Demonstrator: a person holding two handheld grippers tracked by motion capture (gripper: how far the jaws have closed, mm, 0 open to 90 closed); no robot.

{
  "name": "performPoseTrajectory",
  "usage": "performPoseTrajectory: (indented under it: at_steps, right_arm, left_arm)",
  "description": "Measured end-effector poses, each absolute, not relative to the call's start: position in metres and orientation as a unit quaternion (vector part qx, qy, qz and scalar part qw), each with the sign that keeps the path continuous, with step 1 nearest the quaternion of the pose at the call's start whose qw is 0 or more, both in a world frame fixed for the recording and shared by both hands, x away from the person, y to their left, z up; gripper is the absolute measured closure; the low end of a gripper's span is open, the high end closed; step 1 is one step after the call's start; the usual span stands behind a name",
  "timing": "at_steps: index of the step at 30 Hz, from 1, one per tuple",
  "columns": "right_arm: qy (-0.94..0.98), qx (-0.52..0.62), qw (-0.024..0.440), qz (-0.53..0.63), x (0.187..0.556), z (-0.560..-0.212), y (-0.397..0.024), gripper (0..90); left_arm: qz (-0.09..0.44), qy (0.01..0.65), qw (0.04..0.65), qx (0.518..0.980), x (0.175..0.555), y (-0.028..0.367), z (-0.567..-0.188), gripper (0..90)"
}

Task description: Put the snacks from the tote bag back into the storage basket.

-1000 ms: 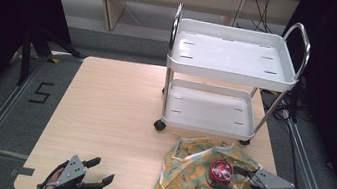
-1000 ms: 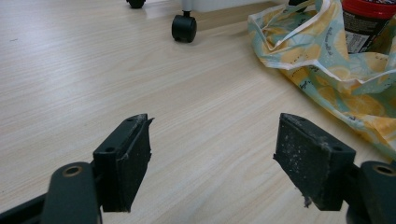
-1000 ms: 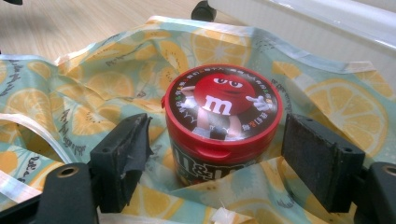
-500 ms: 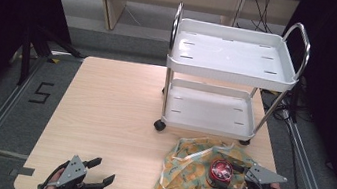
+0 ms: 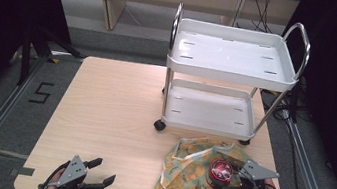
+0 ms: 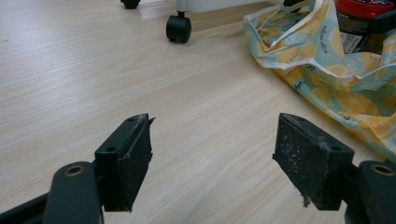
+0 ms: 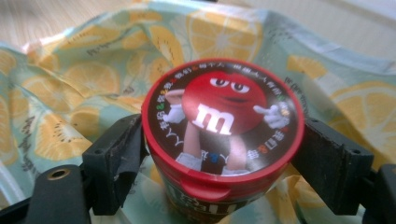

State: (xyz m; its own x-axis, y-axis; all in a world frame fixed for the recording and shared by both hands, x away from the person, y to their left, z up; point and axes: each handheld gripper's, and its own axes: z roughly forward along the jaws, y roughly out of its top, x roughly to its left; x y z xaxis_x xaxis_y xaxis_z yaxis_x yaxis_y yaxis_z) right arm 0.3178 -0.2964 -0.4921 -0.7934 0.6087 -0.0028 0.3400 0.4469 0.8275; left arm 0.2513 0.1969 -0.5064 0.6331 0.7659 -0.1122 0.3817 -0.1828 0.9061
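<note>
A candy jar (image 7: 222,116) with a red lid showing a cartoon figure stands upright on a crumpled lemon-print cloth bag (image 7: 93,70). My right gripper (image 7: 219,149) is shut on the jar, one jaw pressing each side just under the lid. In the high view the jar (image 5: 221,170), the bag (image 5: 183,185) and the right gripper (image 5: 222,181) sit at the table's front right. At the front left, my left gripper (image 5: 103,171) rests open on the bare wood; its own view shows the left gripper (image 6: 215,154) with nothing between the jaws.
A white two-shelf cart (image 5: 232,58) with chrome handles stands on the table's (image 5: 114,106) far right, one black wheel (image 6: 179,28) close to the bag (image 6: 327,70). Bare wood spreads across the left and middle. Dark floor surrounds the table.
My right gripper has slid left toward the jar until its jaws came round it. The jar has hardly shifted. The left gripper has stayed still.
</note>
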Motion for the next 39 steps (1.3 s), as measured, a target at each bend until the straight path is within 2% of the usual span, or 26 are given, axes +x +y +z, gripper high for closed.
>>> performPoseTrajectory:
  at_steps: [14, 19, 30, 39]
  right_arm:
    - [0.844, 0.286, 0.154, 0.428, 0.322, -0.500, -0.290, 21.2]
    - [0.844, 0.288, 0.155, 0.426, 0.321, -0.502, -0.287, 24.7]
    - [0.844, 0.280, 0.170, 0.424, 0.320, -0.503, -0.286, 26.0]
    - [0.838, 0.289, 0.166, 0.432, 0.317, -0.500, -0.285, 26.2]
  left_arm:
    - [0.192, 0.377, 0.508, 0.750, 0.252, 0.197, -0.505, 26.6]
    - [0.193, 0.373, 0.500, 0.757, 0.251, 0.198, -0.505, 26.7]
    - [0.187, 0.382, 0.512, 0.746, 0.251, 0.197, -0.506, 27.0]
    - [0.186, 0.388, 0.517, 0.740, 0.251, 0.196, -0.506, 27.4]
